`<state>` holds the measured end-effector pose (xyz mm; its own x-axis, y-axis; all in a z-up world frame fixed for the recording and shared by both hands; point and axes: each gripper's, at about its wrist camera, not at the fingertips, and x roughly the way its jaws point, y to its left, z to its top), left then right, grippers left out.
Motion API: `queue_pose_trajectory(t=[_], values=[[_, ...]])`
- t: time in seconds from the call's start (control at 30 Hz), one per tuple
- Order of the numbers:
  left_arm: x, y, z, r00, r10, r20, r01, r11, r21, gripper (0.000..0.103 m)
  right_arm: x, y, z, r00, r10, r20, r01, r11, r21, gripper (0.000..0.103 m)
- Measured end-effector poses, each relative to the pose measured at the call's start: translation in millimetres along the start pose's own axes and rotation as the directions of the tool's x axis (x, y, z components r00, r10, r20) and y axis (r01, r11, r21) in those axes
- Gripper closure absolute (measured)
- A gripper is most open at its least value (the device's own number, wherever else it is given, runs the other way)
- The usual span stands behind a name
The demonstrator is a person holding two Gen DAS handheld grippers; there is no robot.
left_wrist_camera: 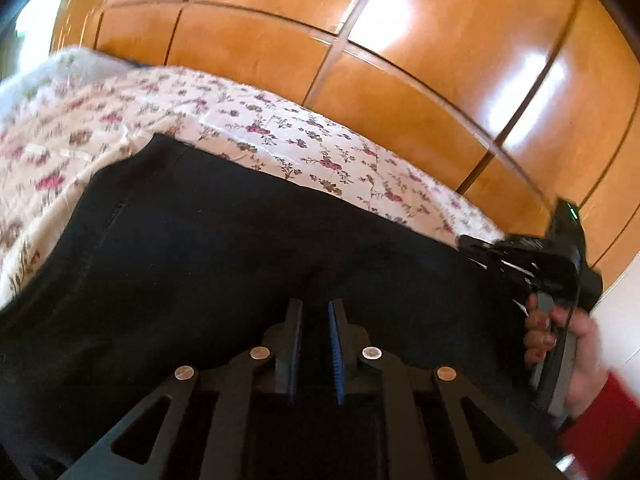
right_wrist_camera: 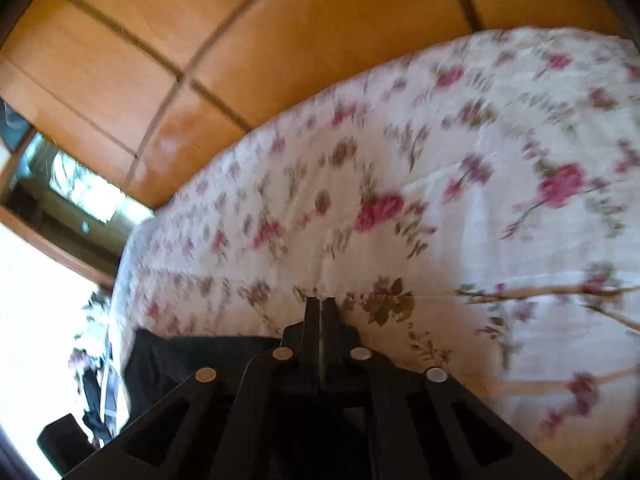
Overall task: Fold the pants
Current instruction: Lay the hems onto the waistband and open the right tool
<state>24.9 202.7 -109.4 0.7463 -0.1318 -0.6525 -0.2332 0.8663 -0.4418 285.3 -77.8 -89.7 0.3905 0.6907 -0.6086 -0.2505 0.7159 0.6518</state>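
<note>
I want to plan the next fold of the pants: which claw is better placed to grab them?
Probably the left. The left claw is open right above the black pants. The right claw is shut, pointing at the floral bedspread, pants only behind its tips.

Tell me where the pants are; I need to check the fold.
In the left wrist view the pants lie on the floral bedspread, under the left gripper; the right gripper is at their right edge.
</note>
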Motion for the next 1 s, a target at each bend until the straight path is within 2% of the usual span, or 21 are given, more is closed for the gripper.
queue_pose_trajectory(t=[0.1, 0.27, 0.33, 0.37, 0.43, 0.57, 0.7, 0.77, 0.87, 1.0], values=[[-7.4, 8.6, 1.9, 1.000, 0.012, 0.022, -0.011, 0.999, -0.035, 0.090, -44.2, 9.1, -10.4, 0.996, 0.013, 0.089, -0.009, 0.999, -0.044, 0.097], [-18.8, 13.5, -1.5, 0.997, 0.059, 0.053, -0.055, 0.996, -0.063, 0.090, -102.1, 7.9, -49.6, 0.992, -0.042, 0.119, 0.055, 0.993, -0.105, 0.097], [-24.9, 10.7, -5.3, 0.996, 0.067, 0.056, -0.063, 0.995, -0.077, 0.089, -119.3, 3.7, -68.2, 0.989, -0.091, 0.120, 0.107, 0.985, -0.135, 0.093], [-28.6, 7.2, -8.0, 0.995, 0.074, 0.061, -0.070, 0.995, -0.076, 0.084, -128.9, 0.0, -77.3, 0.987, -0.111, 0.118, 0.127, 0.981, -0.144, 0.091], [-33.3, -1.1, -13.5, 0.995, 0.065, 0.069, -0.061, 0.996, -0.068, 0.082, -145.5, -8.4, -94.4, 0.980, -0.154, 0.123, 0.171, 0.974, -0.145, 0.084], [-31.9, -29.5, -30.0, 0.999, -0.007, 0.031, 0.008, 1.000, -0.020, 0.074, -176.7, -29.3, -122.9, 0.969, -0.207, 0.136, 0.221, 0.971, -0.092, 0.080], [-23.2, -72.5, -53.7, 0.998, -0.060, -0.024, 0.062, 0.991, 0.119, 0.074, -190.8, -45.4, -146.8, 0.960, -0.250, 0.124, 0.256, 0.966, -0.042, 0.079], [-18.0, -89.8, -65.4, 0.996, -0.070, -0.057, 0.079, 0.982, 0.174, 0.074, -199.0, -48.3, -158.2, 0.961, -0.248, 0.125, 0.254, 0.966, -0.035, 0.079], [-14.7, -100.9, -76.4, 0.993, -0.079, -0.087, 0.095, 0.977, 0.192, 0.074, -217.4, -51.6, -168.0, 0.957, -0.247, 0.151, 0.253, 0.967, -0.018, 0.078], [-11.2, -106.1, -80.5, 0.995, -0.047, -0.085, 0.065, 0.973, 0.223, 0.073, -258.3, -72.1, -180.3, 0.937, -0.266, 0.227, 0.255, 0.964, 0.076, 0.071]])
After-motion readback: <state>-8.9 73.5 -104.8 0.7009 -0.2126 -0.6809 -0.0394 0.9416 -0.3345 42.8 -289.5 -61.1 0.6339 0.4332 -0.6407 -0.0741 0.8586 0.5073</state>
